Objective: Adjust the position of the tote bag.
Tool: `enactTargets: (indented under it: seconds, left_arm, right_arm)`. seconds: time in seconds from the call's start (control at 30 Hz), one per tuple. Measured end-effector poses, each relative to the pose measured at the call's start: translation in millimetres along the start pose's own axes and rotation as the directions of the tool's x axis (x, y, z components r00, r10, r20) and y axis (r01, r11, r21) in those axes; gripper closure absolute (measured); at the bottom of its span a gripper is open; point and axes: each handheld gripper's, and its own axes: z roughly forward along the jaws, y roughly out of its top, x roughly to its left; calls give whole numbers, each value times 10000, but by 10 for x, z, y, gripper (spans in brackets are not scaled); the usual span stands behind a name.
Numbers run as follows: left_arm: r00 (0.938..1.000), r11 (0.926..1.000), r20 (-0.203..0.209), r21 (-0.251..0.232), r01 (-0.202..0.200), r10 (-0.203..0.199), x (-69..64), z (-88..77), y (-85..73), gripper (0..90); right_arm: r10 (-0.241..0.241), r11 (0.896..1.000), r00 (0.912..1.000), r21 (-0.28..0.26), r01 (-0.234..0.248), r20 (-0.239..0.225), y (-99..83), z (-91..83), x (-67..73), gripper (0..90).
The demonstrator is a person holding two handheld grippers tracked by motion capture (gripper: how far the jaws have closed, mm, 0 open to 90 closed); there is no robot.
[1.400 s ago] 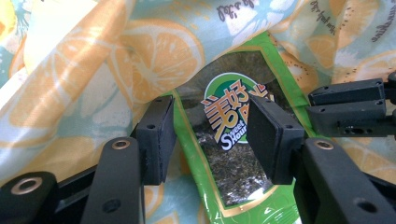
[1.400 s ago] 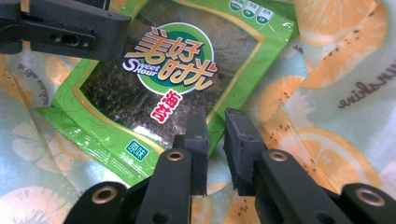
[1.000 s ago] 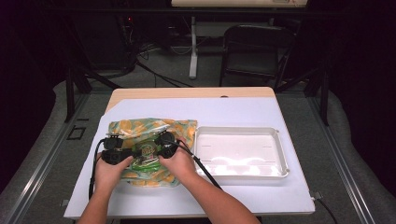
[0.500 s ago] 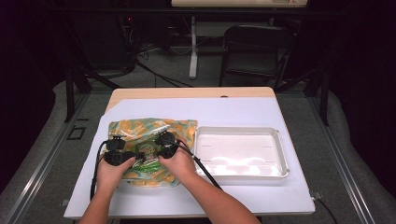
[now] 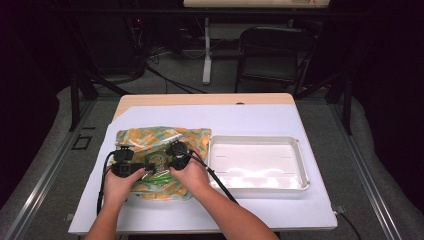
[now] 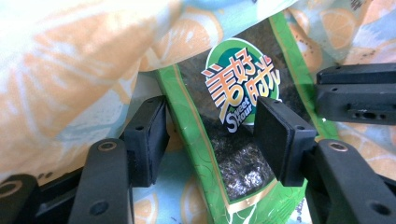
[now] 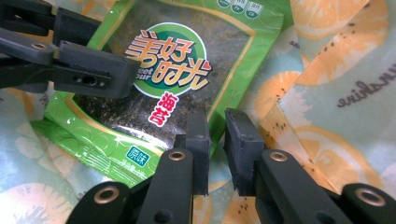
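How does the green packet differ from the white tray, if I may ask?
The packet is green with a printed logo; the tray is plain white. The packet is much smaller than the tray. The packet lies on the orange-print bag; the tray sits beside that bag. Both lie flat.
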Motion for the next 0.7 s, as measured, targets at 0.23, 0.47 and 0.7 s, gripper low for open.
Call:
enactTargets:
  seconds: [0.23,0.47,0.7]
  left_arm:
    - [9999,9980,159,-622,48,-38,-42,-62,9,470]
    - [9987,9957,504,-926,67,-20,-79,-132,26,481]
    - [9945,9963,1041,-836,220,-133,-81,-131,27,518]
  right_arm:
    - [152,9999,9999,-49,-152,-72,-11,4,-20,794]
    - [78,9999,10000,81,-78,19,-18,-1,-42,797]
    - [75,9999,10000,149,-76,43,-29,4,-61,804]
